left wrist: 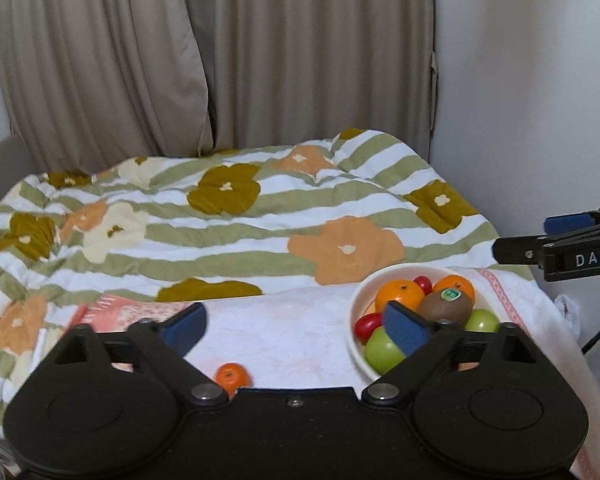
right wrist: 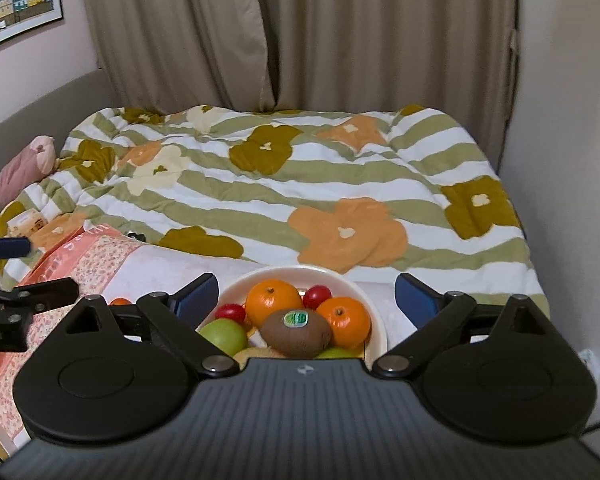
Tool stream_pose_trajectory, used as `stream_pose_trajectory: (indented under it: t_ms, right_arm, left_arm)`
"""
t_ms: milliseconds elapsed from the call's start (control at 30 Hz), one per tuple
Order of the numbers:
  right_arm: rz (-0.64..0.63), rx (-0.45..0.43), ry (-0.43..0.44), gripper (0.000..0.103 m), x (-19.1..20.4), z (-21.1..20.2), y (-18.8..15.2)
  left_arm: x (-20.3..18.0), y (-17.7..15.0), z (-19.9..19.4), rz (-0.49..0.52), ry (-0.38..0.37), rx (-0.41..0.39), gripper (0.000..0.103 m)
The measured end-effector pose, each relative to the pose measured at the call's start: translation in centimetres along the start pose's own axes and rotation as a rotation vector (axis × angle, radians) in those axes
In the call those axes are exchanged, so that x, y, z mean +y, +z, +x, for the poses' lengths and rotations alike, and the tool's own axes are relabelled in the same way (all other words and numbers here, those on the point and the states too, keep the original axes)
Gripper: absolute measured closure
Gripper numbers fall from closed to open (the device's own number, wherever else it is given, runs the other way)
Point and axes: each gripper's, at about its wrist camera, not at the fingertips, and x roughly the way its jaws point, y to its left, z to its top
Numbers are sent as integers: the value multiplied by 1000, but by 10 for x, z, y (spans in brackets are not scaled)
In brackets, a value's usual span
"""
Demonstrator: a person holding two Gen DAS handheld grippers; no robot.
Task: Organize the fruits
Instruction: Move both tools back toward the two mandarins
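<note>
Bowl (right wrist: pixel 374 322): cream, near edge of the bed, on the pink cloth (left wrist: pixel 292 336)
Kiwi (right wrist: pixel 296 333): on top, long axis left-right, sticker up
Stray mandarin (left wrist: pixel 232 377): on cloth, left of bowl
Left gripper (left wrist: pixel 296 326): spread wide, empty
Right gripper (right wrist: pixel 306 298): spread wide, empty, above bowl

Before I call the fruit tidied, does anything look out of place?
Yes: one small orange lies alone on the white cloth, left of the bowl, while the other fruit sits inside it. Nothing looks spilled or damaged.
</note>
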Motion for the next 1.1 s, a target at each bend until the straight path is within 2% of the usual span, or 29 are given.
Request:
stream_pose_trajectory:
  t_ms: [300,600,900,1100]
  right_arm:
    - [46,26,-100,0,44,-39,-23]
    - [86,29,-139,0,92,-52,-41]
    - [145,35,-148,0,137,-26,-66]
    - [182,45,-162,0,163,5,-82]
  left_arm:
    - [45,-24,-28,-13,-14,8,0]
    - [89,-44,-36,15,-48,4,0]
    - [119,-54,-4,140,-161,4,0]
    - [128,-59,32,248,-286,10,0]
